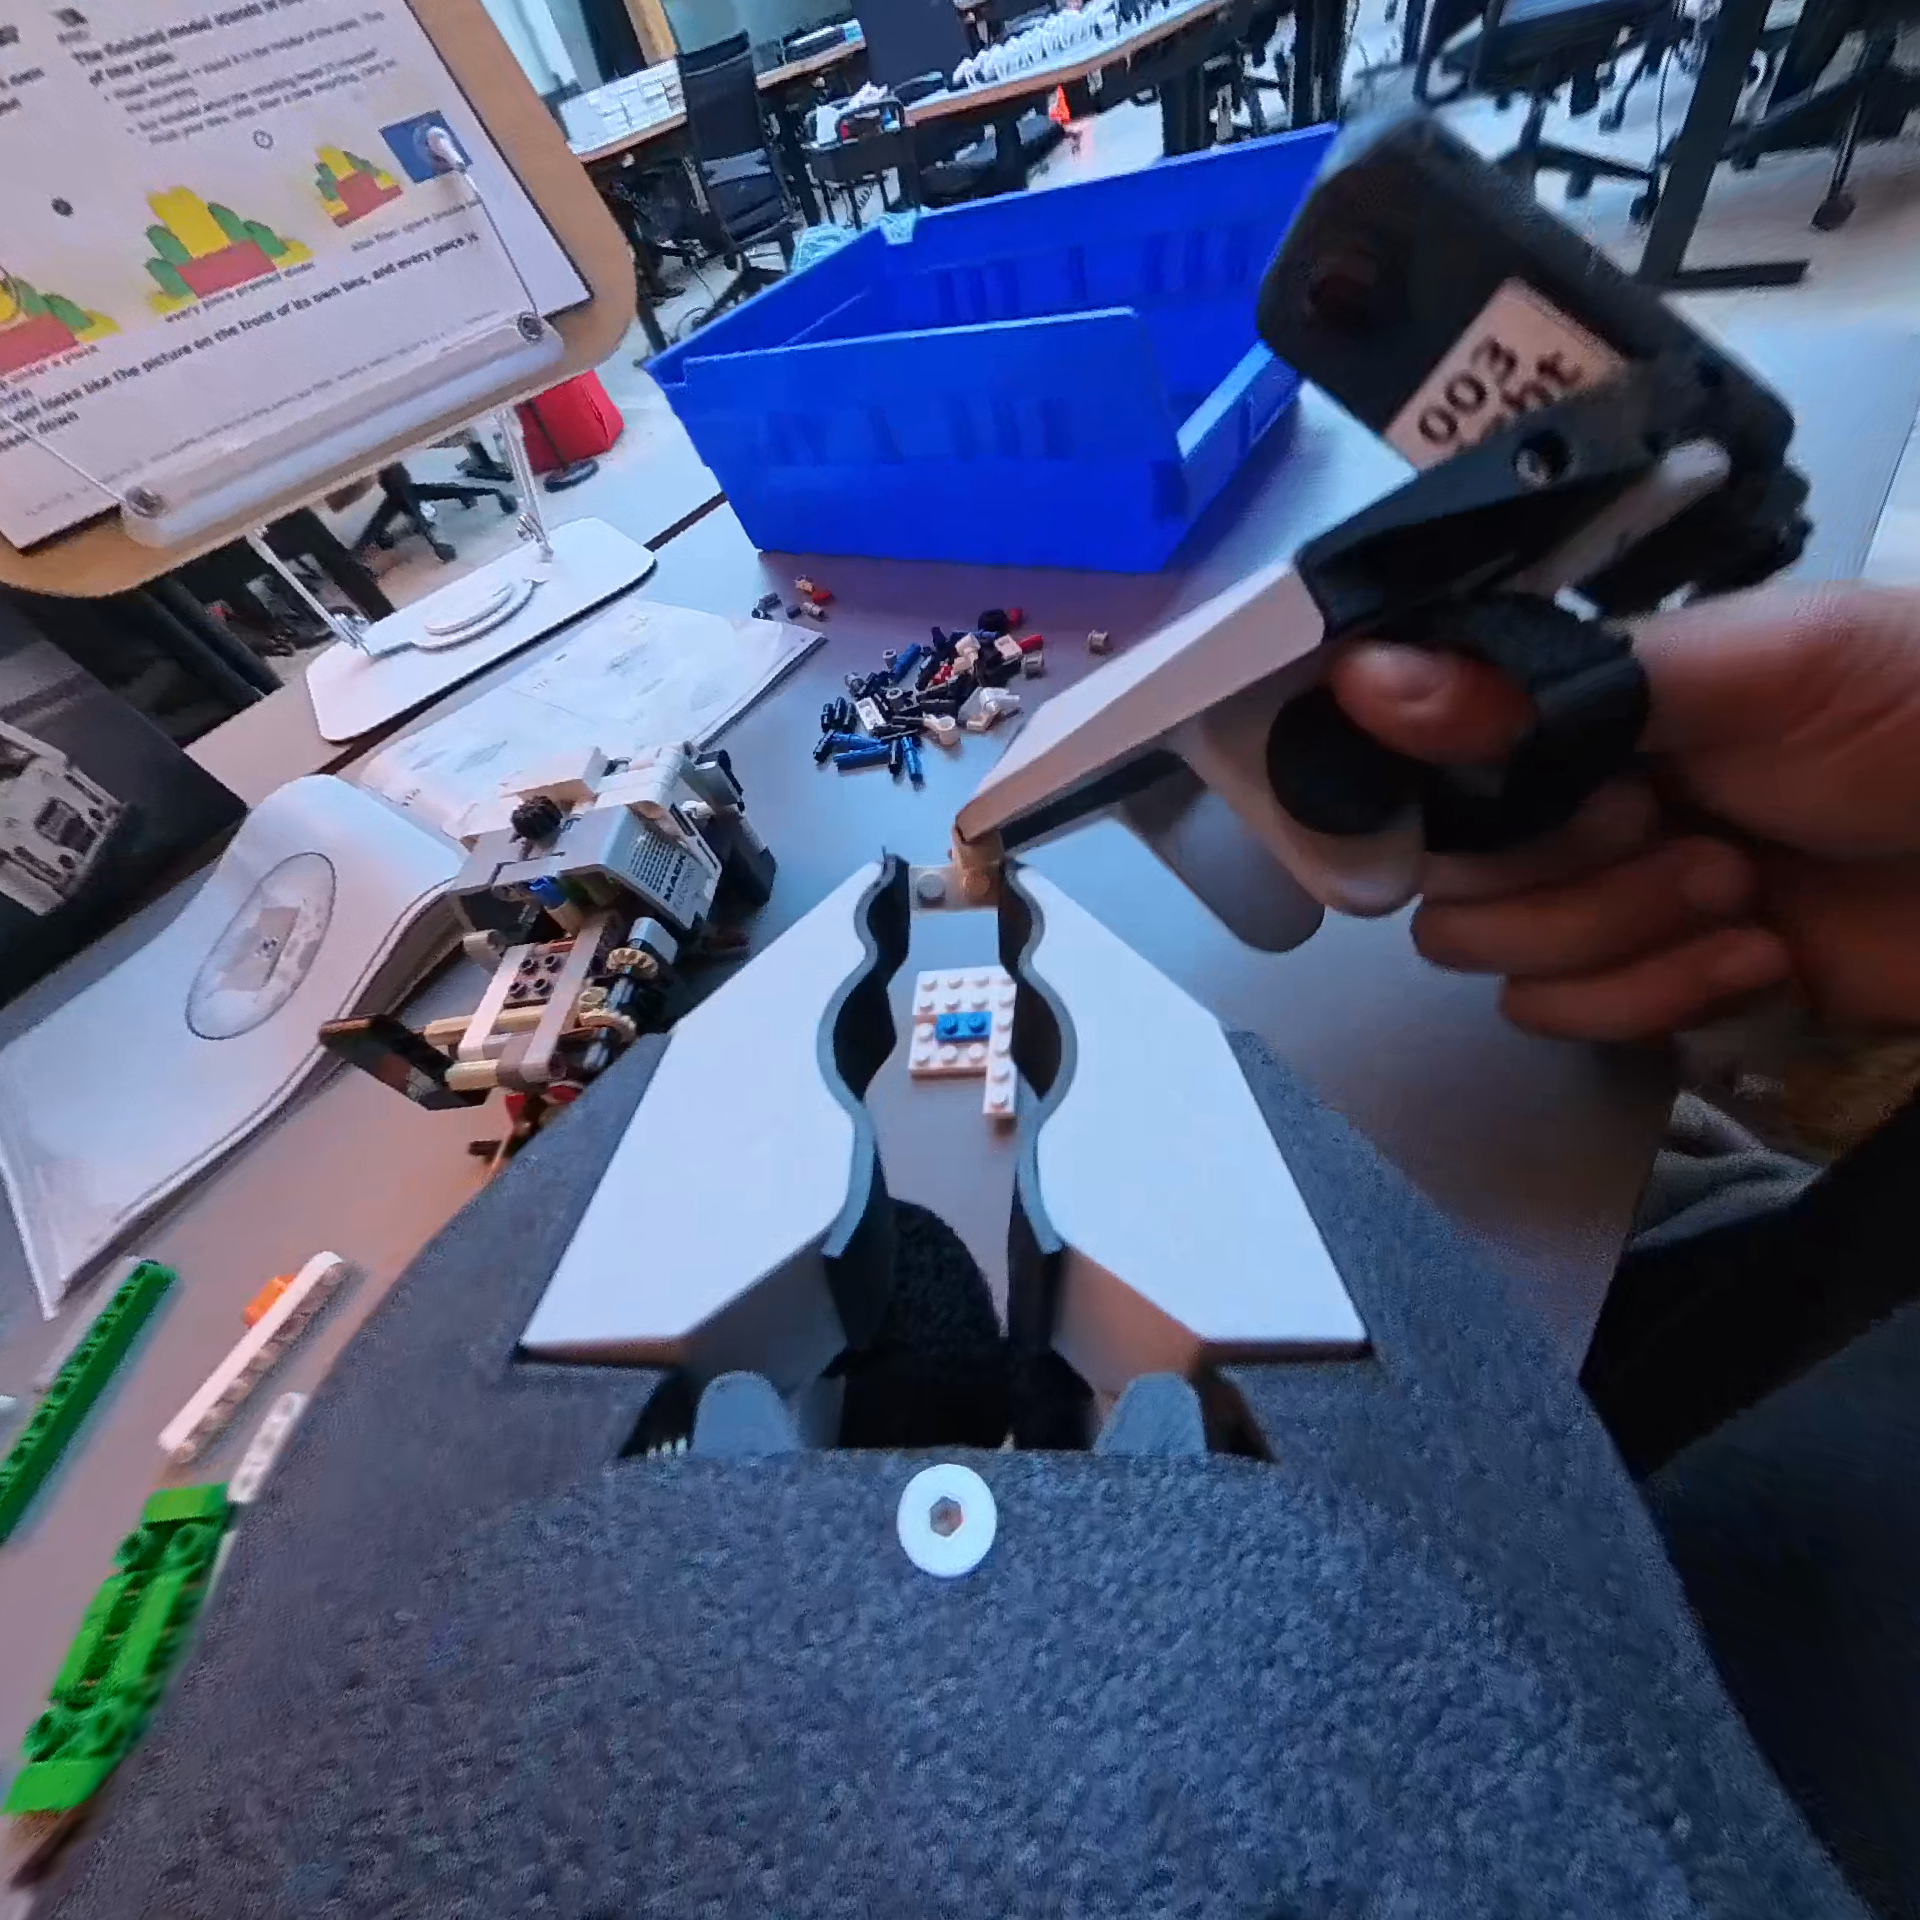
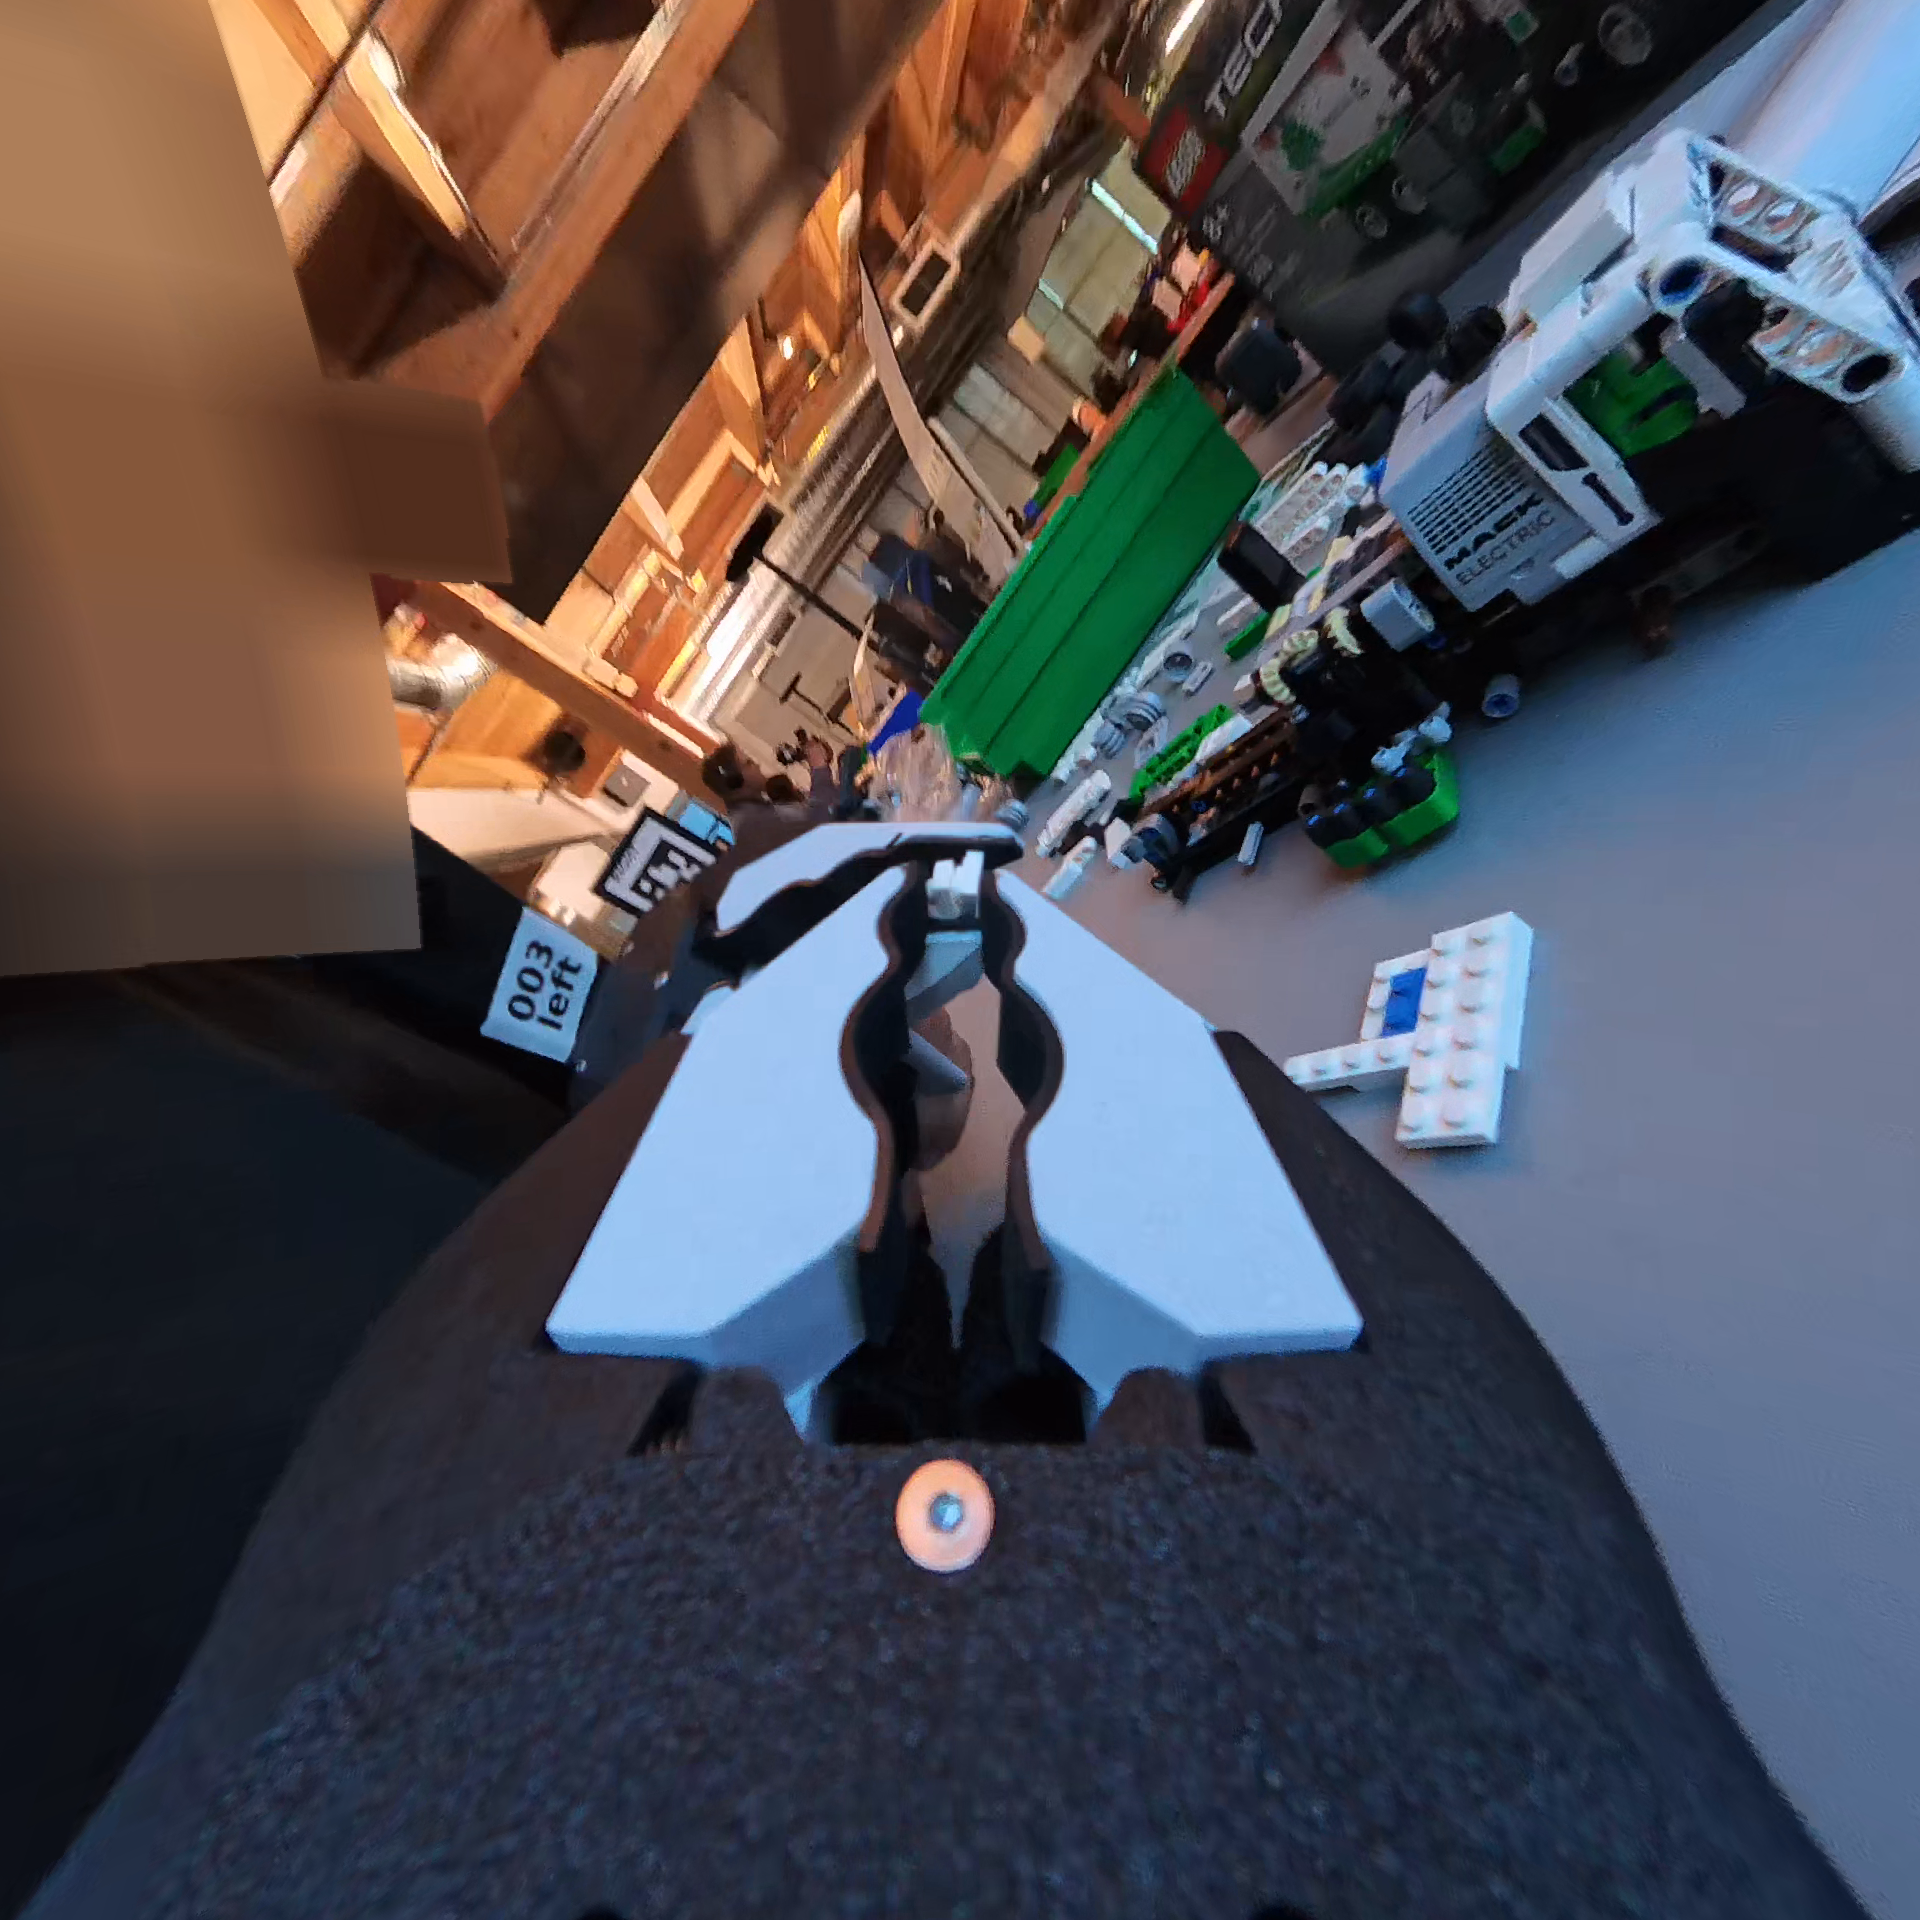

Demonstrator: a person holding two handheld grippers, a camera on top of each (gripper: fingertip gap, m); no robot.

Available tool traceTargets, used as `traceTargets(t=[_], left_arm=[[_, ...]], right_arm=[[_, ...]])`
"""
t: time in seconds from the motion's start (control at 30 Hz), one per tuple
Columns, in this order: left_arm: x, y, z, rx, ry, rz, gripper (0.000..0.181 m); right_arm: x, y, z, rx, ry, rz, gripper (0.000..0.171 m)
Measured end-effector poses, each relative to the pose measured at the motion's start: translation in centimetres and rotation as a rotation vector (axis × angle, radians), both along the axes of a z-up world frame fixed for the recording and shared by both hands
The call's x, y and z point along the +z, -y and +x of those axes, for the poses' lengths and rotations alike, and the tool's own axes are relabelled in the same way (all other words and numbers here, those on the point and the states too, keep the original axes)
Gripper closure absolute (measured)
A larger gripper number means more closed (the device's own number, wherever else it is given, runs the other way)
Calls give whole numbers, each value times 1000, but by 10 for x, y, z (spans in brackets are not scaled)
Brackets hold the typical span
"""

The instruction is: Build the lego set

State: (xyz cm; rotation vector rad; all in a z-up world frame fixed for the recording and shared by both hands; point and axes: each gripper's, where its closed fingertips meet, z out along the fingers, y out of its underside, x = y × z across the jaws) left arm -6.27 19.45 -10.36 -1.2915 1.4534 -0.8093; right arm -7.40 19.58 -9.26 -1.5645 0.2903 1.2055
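The left gripper (image 1: 954, 883) is raised above the grey table (image 1: 1351, 1091), its 2 fingers pinching a small grey plate (image 1: 932, 888) at the very tips. The right gripper (image 1: 977, 831), held in a person's hand (image 1: 1662, 821), comes in from the right and meets it tip to tip, pinching a small tan piece (image 1: 977, 871) that sits against the studded top of the grey plate. From the right gripper's own camera, the right gripper (image 2: 954, 888) shows a small white-looking piece (image 2: 954, 883) clamped between its tips, with the left gripper (image 2: 883, 862) crossing just in front of it. On the table below them lies a flat white plate assembly (image 1: 971, 1023) with 1 small blue plate (image 1: 961, 1027) stuck on top, touched by neither tool. To the left stands the partly built truck chassis (image 1: 582, 935), resting on the edge of an open instruction booklet (image 1: 187, 997). Farther back a heap of small loose pieces (image 1: 925, 696) lies in front of a blue bin (image 1: 997, 416). Green beams (image 1: 94, 1621) and a white beam (image 1: 249, 1351) lie at the near left edge, and an instruction sheet on a stand (image 1: 260, 239) rises at the far left. The right camera also catches a finished white truck model (image 2: 1558, 457) and a green bin (image 2: 1101, 582) beyond it.
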Motion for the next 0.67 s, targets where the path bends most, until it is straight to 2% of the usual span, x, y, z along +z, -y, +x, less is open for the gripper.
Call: traceTargets(t=[0.03, 0.27, 0.37, 0.47, 0.53, 0.6, 0.67], left_arm=[[-2, 0, -1, -6, -12, 25, 167], [-24, -2, -9, -88, -126, 195, 167], [-40, -6, -12, -111, -189, 194, 167], [-56, -14, -19, -112, -261, 174, 167], [-64, -17, -25, -110, -288, 139, 167], [-64, -20, -28, -101, -277, 140, 167], [-60, -20, -27, -99, -253, 154, 167]], right_arm=[[-1, 1, 1, 8, 31, -4, 161], [-19, 9, 8, 151, 365, -117, 159], [-36, 8, 29, 99, 559, -193, 160], [-60, 21, 48, 125, 711, -289, 160], [-61, 35, 53, 126, 749, -288, 159], [-60, 48, 72, 32, 824, -285, 159], [-69, 68, 81, 50, 872, -335, 158]])
